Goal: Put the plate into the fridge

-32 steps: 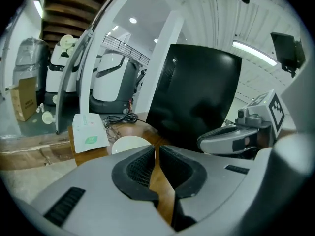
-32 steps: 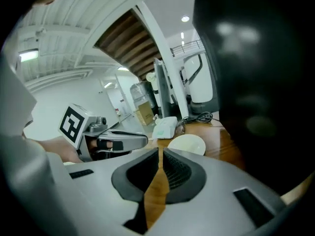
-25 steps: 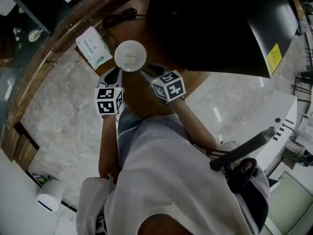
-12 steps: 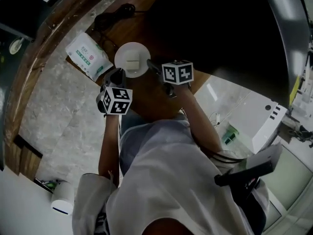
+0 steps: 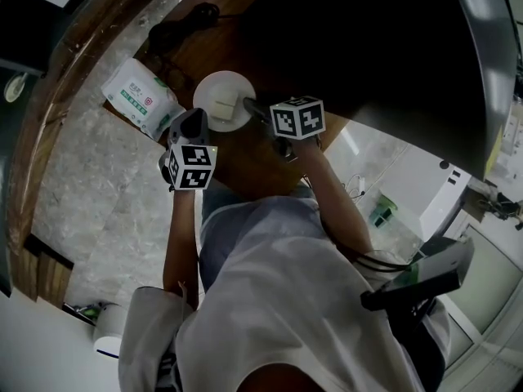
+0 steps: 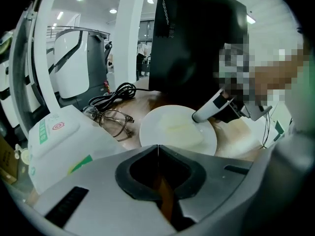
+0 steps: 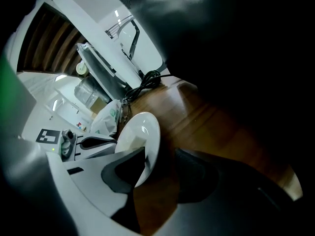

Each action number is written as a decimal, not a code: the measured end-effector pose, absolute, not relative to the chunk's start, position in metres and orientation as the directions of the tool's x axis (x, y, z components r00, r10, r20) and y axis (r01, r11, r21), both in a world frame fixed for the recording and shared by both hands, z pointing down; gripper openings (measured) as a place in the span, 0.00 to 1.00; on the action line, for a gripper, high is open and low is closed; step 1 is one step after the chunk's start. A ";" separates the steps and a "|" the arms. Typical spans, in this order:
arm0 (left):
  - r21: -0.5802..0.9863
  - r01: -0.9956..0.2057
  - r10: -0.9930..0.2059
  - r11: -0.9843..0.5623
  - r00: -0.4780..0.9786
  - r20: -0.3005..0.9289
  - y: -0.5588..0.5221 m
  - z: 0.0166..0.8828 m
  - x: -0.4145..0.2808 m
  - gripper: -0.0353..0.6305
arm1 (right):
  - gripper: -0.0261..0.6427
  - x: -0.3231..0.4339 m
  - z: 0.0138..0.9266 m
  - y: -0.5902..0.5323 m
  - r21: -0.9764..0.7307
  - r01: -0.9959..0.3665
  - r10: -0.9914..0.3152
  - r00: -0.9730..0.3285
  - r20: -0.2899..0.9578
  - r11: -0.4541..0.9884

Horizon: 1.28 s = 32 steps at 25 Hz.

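Seen from the head view, the plate (image 5: 221, 84) sits on the brown wooden table (image 5: 245, 162) with a pale block (image 5: 222, 106) on it, at the foot of a big black cabinet (image 5: 368, 47). The cabinet fills the upper right and is too dark to read. A white-and-green packet (image 5: 137, 96) lies just left of the plate, and a black cable (image 5: 184, 24) coils beyond it. The left gripper (image 5: 194, 119) hangs near the plate's near-left edge and the right gripper (image 5: 249, 104) reaches to its right rim, though their marker cubes cover much of the jaws here. In the left gripper view, the left gripper (image 6: 158, 149) has its jaws pressed together with nothing between them, and it stops short of the plate (image 6: 157, 127). A pair of glasses (image 6: 113, 122) and the cable (image 6: 115, 95) lie to the left, while the packet (image 6: 54, 141) crowds the lower left. One finger (image 6: 209, 113) of the right gripper rests on the plate's far rim. In the right gripper view, the right gripper (image 7: 160, 156) stands wide, its jaws having just been opening. The rim of the plate (image 7: 145, 127) stands between them, against the light jaw and apart from the dark one, so it is not gripped. The right half of this view is near black, and there the cabinet cannot be told from shadow.
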State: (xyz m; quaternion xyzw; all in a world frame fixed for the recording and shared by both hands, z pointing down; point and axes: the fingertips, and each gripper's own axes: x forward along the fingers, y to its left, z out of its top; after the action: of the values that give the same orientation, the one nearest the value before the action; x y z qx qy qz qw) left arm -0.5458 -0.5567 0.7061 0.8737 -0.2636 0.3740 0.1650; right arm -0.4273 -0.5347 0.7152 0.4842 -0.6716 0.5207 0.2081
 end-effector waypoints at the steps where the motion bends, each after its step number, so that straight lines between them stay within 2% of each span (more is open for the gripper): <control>1: 0.089 -0.581 -0.337 -0.809 0.582 0.740 -0.557 0.707 -0.545 0.08 | 0.33 -0.428 0.715 -0.536 -0.502 -0.864 -0.438 -0.446 0.781 -0.016; 7: 0.070 -0.575 -0.342 -0.815 0.575 0.743 -0.558 0.712 -0.543 0.08 | 0.33 -0.434 0.719 -0.536 -0.519 -0.854 -0.433 -0.464 0.773 -0.012; 11: 0.077 -0.569 -0.331 -0.819 0.577 0.746 -0.557 0.713 -0.541 0.08 | 0.24 -0.459 0.717 -0.529 -0.572 -0.819 -0.389 -0.540 0.746 0.040; 19: 0.072 -0.575 -0.334 -0.815 0.568 0.753 -0.555 0.713 -0.545 0.08 | 0.16 -0.472 0.705 -0.521 -0.637 -0.769 -0.434 -0.591 0.680 0.050; 25: 0.086 -0.570 -0.324 -0.817 0.579 0.748 -0.548 0.714 -0.545 0.08 | 0.09 -0.472 0.696 -0.513 -0.782 -0.617 -0.547 -0.624 0.559 -0.095; 32: 0.085 -0.544 -0.305 -0.835 0.586 0.750 -0.521 0.710 -0.528 0.08 | 0.08 -0.452 0.688 -0.488 -0.798 -0.594 -0.593 -0.609 0.527 -0.100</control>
State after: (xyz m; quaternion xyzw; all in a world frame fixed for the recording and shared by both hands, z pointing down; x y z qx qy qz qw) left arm -0.5281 -0.5211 0.7100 0.8770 -0.2420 0.3852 0.1545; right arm -0.4522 -0.4879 0.6882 0.4423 -0.6707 0.5954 0.0006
